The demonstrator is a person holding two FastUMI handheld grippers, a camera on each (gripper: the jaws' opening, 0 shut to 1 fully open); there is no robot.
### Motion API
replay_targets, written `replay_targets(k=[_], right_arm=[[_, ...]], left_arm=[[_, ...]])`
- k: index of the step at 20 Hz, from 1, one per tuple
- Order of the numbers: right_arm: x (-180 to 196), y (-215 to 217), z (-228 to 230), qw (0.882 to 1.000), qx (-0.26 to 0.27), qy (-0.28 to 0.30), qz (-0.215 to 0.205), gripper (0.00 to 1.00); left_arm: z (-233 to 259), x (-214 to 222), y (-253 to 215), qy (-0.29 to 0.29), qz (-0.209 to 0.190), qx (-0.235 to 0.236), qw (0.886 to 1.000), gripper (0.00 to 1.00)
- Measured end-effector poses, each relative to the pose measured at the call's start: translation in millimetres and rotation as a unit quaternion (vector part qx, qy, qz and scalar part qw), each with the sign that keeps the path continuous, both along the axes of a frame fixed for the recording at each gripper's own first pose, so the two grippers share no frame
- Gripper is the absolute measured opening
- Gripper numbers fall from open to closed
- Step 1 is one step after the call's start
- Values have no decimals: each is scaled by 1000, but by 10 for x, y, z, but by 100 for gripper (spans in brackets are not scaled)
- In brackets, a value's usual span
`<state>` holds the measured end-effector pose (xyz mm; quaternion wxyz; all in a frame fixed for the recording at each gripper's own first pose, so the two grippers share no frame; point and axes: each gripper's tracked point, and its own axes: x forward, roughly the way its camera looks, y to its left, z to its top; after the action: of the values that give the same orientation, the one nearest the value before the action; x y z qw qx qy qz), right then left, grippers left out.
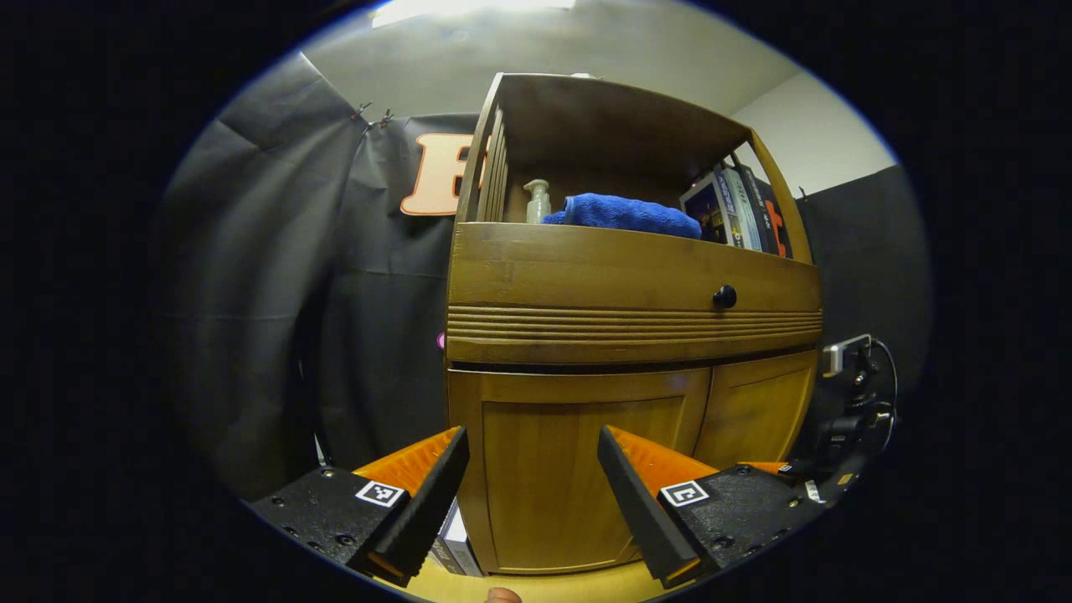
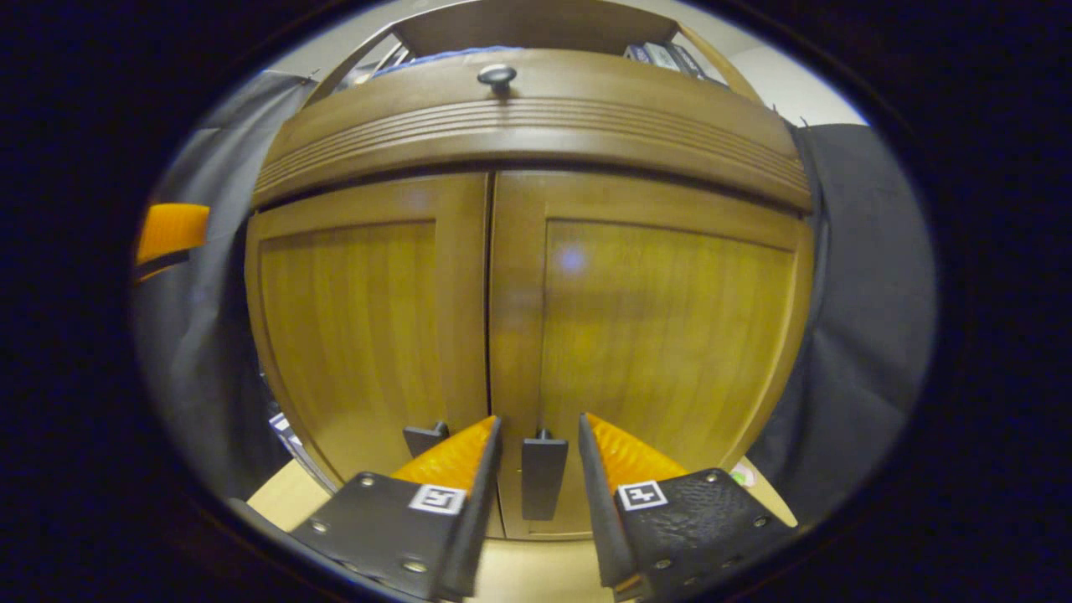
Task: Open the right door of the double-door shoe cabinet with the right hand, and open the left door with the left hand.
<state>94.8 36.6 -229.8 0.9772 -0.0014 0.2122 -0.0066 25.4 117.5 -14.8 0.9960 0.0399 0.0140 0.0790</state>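
The wooden shoe cabinet has two doors, both shut. In the right gripper view the right door (image 2: 662, 335) and left door (image 2: 360, 327) meet at a centre seam. The right door's dark handle (image 2: 543, 476) hangs between the fingers of my right gripper (image 2: 540, 469), which is open around it and not pressing on it. The left door's handle (image 2: 425, 437) peeks out behind the left finger. In the left gripper view my left gripper (image 1: 532, 494) is open, a short way off from the left door (image 1: 578, 469), with nothing between its fingers. The right door (image 1: 758, 410) shows beyond it.
Above the doors is a drawer (image 1: 628, 289) with a dark knob (image 1: 724, 296). The open shelf on top holds a blue towel (image 1: 628, 213), a pump bottle (image 1: 537, 201) and books (image 1: 737, 213). A camera stand (image 1: 854, 394) is right of the cabinet. Black cloth hangs on both sides.
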Motion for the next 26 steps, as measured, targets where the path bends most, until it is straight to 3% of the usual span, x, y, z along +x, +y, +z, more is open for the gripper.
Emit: replay_targets(k=[2,7,8,9,11,26], right_arm=[[48,0,-125,1000,3,14,-3,38],[70,12,-253,999,21,28,-15,34],[57,2,-286,999,23,34,-19,26],[72,-10,-272,999,24,29,-25,30],[51,-19,-264,999,32,26,-30,24],[-695,-291,-72,997,29,11,-67,24]], left_arm=[[-4,39,42,0,4,2,1000,95],[-72,79,87,8,9,-4,1000,95],[-79,82,75,7,9,-6,1000,95],[-71,86,70,7,9,-7,1000,95],[-63,83,57,6,9,-6,1000,92],[-96,92,-194,10,-14,-1,1000,95]])
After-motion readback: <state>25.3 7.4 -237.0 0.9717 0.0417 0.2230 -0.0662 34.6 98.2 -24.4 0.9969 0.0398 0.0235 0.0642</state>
